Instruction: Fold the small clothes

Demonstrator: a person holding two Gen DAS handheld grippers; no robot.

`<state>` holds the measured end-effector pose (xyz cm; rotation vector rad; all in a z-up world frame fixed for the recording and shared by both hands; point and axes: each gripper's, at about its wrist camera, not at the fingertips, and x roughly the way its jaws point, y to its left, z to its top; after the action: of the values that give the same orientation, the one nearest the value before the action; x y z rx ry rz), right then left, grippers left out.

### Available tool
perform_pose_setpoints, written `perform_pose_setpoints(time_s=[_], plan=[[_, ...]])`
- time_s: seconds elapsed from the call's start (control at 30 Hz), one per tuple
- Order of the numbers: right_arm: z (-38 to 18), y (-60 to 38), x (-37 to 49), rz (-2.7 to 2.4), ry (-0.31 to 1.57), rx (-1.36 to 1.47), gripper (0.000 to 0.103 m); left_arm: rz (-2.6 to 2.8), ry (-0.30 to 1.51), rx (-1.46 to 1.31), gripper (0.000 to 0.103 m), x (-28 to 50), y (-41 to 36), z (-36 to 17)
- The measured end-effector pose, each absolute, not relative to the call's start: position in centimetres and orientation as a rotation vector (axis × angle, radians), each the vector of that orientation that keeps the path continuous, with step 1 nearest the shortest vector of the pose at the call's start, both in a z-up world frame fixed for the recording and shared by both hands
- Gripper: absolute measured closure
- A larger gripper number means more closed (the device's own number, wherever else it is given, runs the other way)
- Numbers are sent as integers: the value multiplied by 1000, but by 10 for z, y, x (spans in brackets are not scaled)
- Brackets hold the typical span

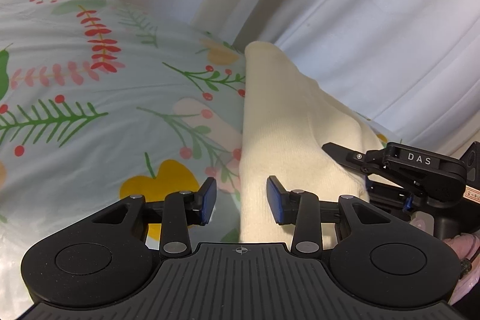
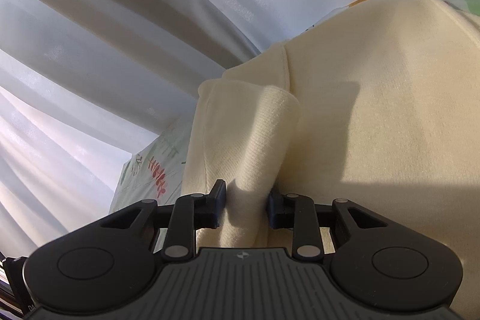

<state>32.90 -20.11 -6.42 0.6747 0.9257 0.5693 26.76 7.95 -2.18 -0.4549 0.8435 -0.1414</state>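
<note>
A floral sheet [image 1: 75,116] covers the surface, with white curtains [image 1: 375,35] behind. Nearest, the left tool [image 1: 241,197] stands open, its blue pads apart over the garment's [image 1: 285,116] left edge, with nothing between them. The right tool [image 2: 246,200] is closed on a bunched fold of the garment, which rises between its fingers. The garment is cream, finely ribbed knit with a stitched seam, lying on the sheet and stretching away toward the curtains.
</note>
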Motion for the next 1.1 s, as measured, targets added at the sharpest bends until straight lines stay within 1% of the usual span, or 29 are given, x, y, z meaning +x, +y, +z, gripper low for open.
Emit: perform_pose_setpoints(time_s=[0.07, 0.1, 0.13, 0.2, 0.27, 0.33, 0.43, 0.53, 0.63, 0.73, 0.77, 0.9, 0.97, 1.0, 1.07, 1.1], plan=[[-64, -200, 330, 573, 927, 674, 75, -149, 846, -451, 62, 267, 78, -21], [-62, -197, 330, 572, 922, 660, 77, -151, 846, -448, 62, 267, 76, -21], [-61, -196, 329, 568, 914, 643, 87, -149, 845, -446, 62, 266, 75, -20], [-52, -190, 322, 543, 882, 557, 89, -141, 832, -432, 62, 263, 71, -15], [-38, -179, 311, 511, 822, 413, 90, -144, 810, -419, 62, 260, 67, -7], [-17, -174, 294, 482, 715, 273, 91, -146, 784, -408, 62, 257, 64, 2], [4, -182, 275, 433, 603, 155, 91, -159, 763, -392, 62, 260, 55, 11], [9, -197, 266, 365, 558, 76, 91, -178, 803, -368, 63, 269, 40, 7], [-2, -217, 267, 265, 587, 16, 91, -206, 862, -337, 64, 277, 20, -7], [-27, -235, 278, 228, 701, 17, 90, -236, 907, -332, 64, 282, 4, -20], [-32, -240, 278, 231, 708, 38, 89, -231, 909, -313, 63, 281, 1, -22], [-29, -261, 279, 259, 730, 196, 79, -234, 903, -279, 63, 279, -1, -20], [-34, -267, 284, 272, 759, 273, 78, -236, 910, -294, 62, 280, 1, -21], [-38, -262, 287, 284, 767, 309, 76, -233, 911, -297, 62, 280, 1, -21], [-40, -261, 292, 301, 769, 330, 76, -228, 909, -294, 62, 279, 1, -20], [-40, -258, 293, 309, 770, 318, 79, -227, 908, -292, 62, 279, 0, -20]])
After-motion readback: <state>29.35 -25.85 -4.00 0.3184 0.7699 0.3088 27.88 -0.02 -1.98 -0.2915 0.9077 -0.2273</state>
